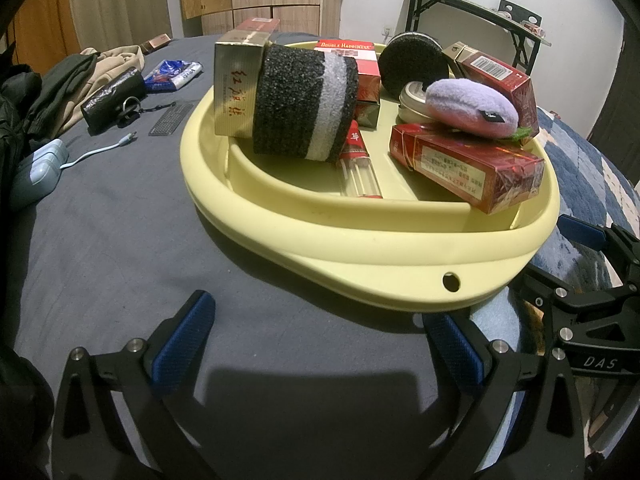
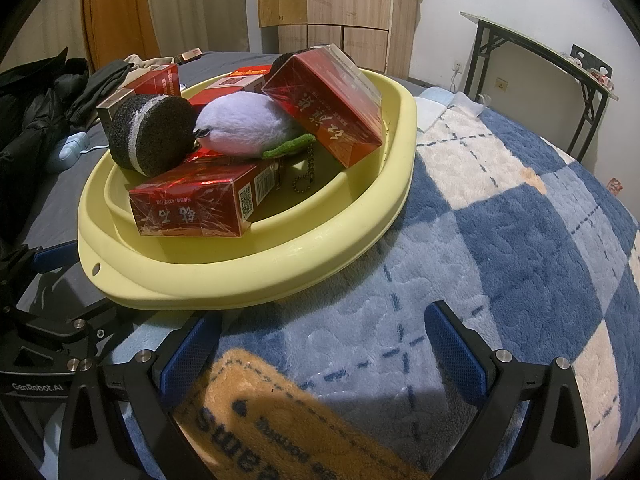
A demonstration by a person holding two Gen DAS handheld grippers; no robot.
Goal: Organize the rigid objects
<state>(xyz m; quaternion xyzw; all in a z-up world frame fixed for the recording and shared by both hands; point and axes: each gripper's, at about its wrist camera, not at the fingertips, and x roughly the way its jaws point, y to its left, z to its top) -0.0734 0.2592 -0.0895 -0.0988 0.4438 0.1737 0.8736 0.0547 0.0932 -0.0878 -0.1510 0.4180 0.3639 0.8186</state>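
Observation:
A pale yellow basin (image 1: pixel 360 248) (image 2: pixel 248 280) sits on the bed and holds several red cigarette boxes (image 1: pixel 468 166) (image 2: pixel 192 204), a gold box (image 1: pixel 234 88), a black-and-grey sponge roll (image 1: pixel 304 108) (image 2: pixel 150 136), a purple plush (image 1: pixel 472 106) (image 2: pixel 244 124), a round tin (image 1: pixel 412 100) and a clear tube (image 1: pixel 360 168). My left gripper (image 1: pixel 320 344) is open and empty just before the basin's near rim. My right gripper (image 2: pixel 320 352) is open and empty over the blanket, at the basin's right front.
On the grey sheet left of the basin lie a black pouch with keys (image 1: pixel 114 98), a comb (image 1: pixel 172 118), a blue packet (image 1: pixel 172 74), a white charger with cable (image 1: pixel 40 168) and clothes (image 1: pixel 60 92). A blue checked blanket (image 2: pixel 500 240) covers the right side. A folding table (image 2: pixel 560 64) stands behind.

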